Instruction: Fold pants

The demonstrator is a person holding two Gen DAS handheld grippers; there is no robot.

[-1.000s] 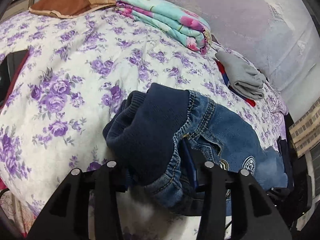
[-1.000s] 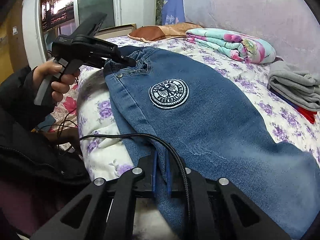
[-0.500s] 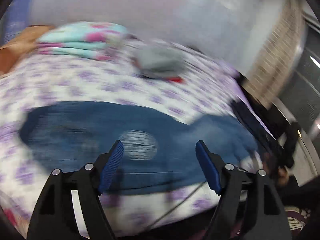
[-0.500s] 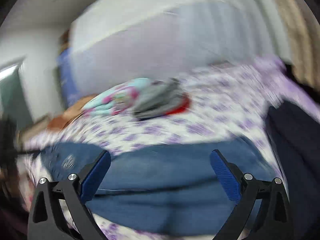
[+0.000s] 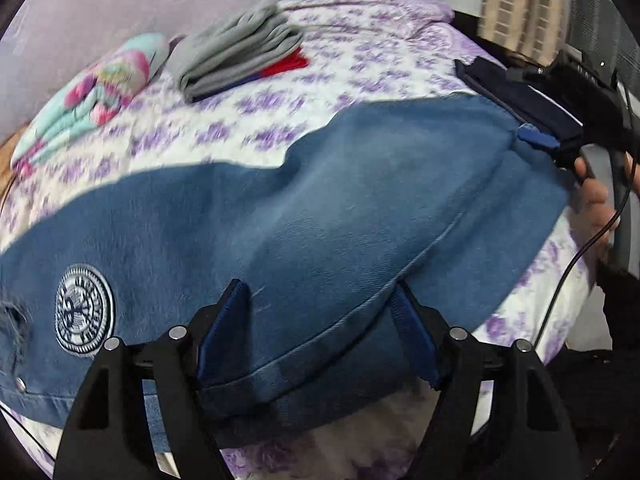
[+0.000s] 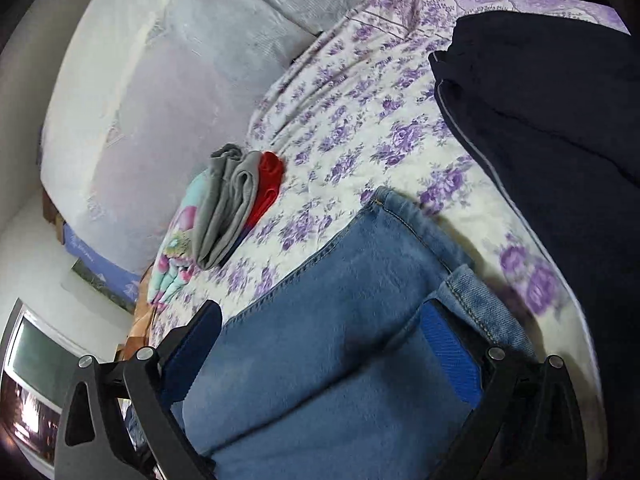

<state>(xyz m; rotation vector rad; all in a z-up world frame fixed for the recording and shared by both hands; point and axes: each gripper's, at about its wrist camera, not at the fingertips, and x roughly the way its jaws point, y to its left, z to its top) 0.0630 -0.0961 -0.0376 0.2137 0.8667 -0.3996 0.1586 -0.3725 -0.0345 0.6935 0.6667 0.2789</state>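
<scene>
Blue jeans (image 5: 320, 200) lie flat across the flowered bedspread (image 5: 360, 64), with their round white patch (image 5: 85, 305) at the left. My left gripper (image 5: 320, 324) stands open over the jeans' near fold edge, and the denim runs between its blue pads without being pinched. In the right wrist view the leg ends of the jeans (image 6: 340, 320) lie between the wide-open fingers of my right gripper (image 6: 320, 354); the hems (image 6: 416, 224) point away. The left wrist view shows a hand (image 5: 596, 200) holding that right tool at the far right.
Folded grey and red clothes (image 5: 236, 56) and a folded turquoise flowered blanket (image 5: 92, 92) sit at the back of the bed. A dark navy garment (image 6: 560, 140) lies beyond the jeans' hems. A black cable (image 5: 568, 272) hangs off the bed's right edge.
Both grippers let go of the jeans and opened. Both swung sideways along the bed and rolled; the jeans now lie spread flat instead of bunched at the waistband.
</scene>
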